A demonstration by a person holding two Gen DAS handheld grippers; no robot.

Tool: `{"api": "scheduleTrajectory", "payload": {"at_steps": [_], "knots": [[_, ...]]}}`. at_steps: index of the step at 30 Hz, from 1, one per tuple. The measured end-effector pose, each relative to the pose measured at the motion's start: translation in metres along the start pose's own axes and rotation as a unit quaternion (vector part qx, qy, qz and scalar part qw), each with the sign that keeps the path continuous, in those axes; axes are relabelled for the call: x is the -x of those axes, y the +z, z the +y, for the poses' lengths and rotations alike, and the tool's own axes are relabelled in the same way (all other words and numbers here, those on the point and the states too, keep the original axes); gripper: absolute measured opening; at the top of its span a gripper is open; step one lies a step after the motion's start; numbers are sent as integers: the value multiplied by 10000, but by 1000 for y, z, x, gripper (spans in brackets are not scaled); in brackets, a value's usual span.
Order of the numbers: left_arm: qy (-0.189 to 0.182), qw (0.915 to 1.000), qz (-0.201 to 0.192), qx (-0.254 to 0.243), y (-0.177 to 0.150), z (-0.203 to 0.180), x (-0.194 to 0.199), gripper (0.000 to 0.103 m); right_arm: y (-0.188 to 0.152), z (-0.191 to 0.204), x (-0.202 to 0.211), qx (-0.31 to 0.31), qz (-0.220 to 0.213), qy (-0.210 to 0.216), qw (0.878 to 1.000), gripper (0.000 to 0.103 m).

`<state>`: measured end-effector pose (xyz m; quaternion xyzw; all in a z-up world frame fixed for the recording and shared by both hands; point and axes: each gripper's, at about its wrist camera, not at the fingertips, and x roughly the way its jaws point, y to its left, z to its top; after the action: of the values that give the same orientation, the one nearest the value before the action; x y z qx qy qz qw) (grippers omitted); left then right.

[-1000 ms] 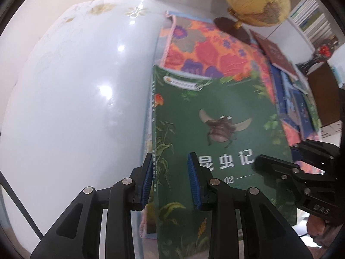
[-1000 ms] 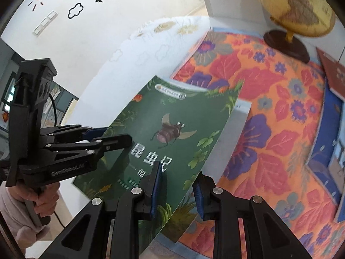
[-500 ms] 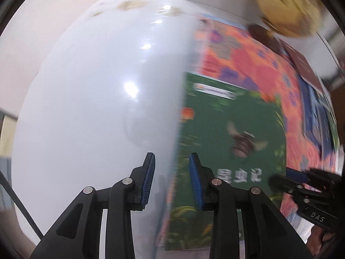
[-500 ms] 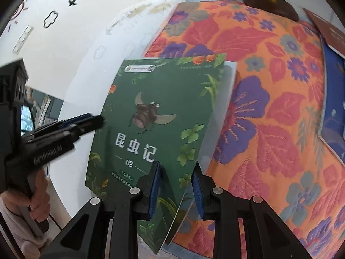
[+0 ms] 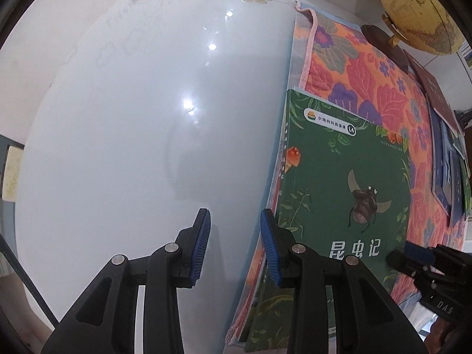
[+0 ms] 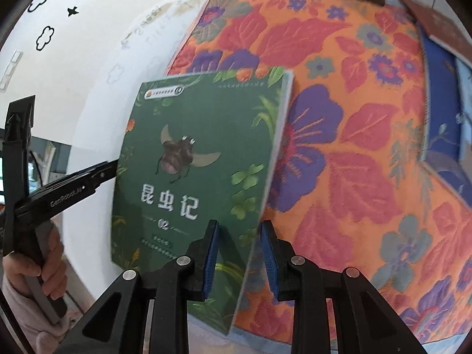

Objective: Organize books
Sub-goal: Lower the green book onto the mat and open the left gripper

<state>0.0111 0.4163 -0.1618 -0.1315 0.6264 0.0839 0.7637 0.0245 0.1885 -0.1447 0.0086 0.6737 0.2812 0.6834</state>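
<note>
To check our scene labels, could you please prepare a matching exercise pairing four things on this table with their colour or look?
Things:
1. green book
2. globe
3. maroon book
4. floral mat

Descriptions:
A. orange, with red and purple flowers
B. yellowish sphere
C. a beetle on the cover
D. dark red cover, lying nearest the globe

Pairs: 1-C; 2-B; 3-D; 4-A

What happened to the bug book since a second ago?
The left gripper let go of the green book at its spine and slid over the white table, its jaws just opening, empty. The book sank toward the flowery cloth. The right gripper still grips its edge.
</note>
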Motion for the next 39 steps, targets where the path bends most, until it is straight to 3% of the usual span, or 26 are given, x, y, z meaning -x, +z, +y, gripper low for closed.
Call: {"api": "scheduleTrajectory", "payload": {"at_steps": [17,27,39], "knots": [[103,9999,-35,-125,10,-4,0,32,3,1,-5,-15,61,-75,10000,34],[241,9993,-74,-281,29,-20,-4,32,1,17,-7,133,43,-229,9996,47],[66,9996,-231,-150,22,-14,6,32,2,-2,2,-175,-101,127,9997,47]]}}
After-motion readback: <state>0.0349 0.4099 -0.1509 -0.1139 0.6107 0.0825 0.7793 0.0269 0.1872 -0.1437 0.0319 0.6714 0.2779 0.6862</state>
